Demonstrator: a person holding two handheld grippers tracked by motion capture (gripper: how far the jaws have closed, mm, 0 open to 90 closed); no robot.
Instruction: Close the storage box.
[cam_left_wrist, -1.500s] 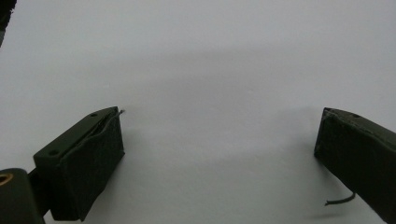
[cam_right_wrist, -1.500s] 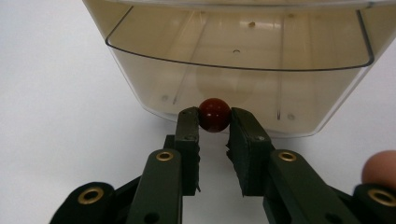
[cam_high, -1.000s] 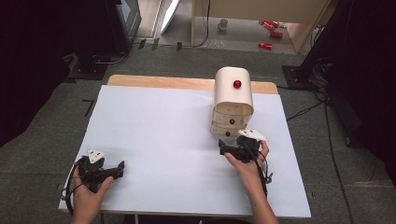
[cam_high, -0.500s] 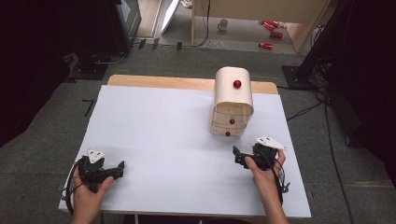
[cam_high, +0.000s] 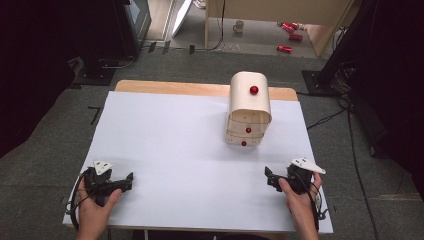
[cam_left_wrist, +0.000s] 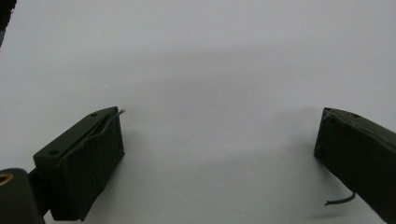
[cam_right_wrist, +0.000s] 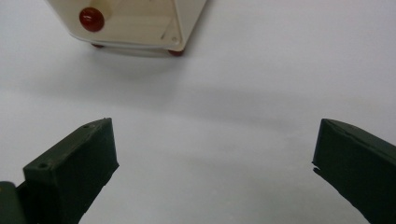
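Note:
A small cream cabinet (cam_high: 249, 110) with a rounded top and red knobs (cam_high: 254, 90) stands on the white table (cam_high: 190, 150), right of centre toward the far side. My right gripper (cam_high: 269, 179) rests near the front right edge, well short of the cabinet and a little to its right, held by a hand. In the right gripper view my right gripper (cam_right_wrist: 212, 158) is open with nothing between its jaws, and the cabinet (cam_right_wrist: 135, 23) with a red knob (cam_right_wrist: 91, 18) lies ahead at upper left. My left gripper (cam_high: 127, 182) sits at the front left corner; in the left gripper view my left gripper (cam_left_wrist: 219, 144) stands open over bare table.
A bare wooden strip (cam_high: 200, 89) runs along the table's far edge. Beyond it on the floor are cables (cam_high: 325, 117), a mug (cam_high: 239, 25) and red cans (cam_high: 287, 27). Dark stands (cam_high: 100, 65) flank the table at left and right.
My right gripper has drawn back from the cabinet's lower front toward the front right edge of the table. The left gripper has stayed put.

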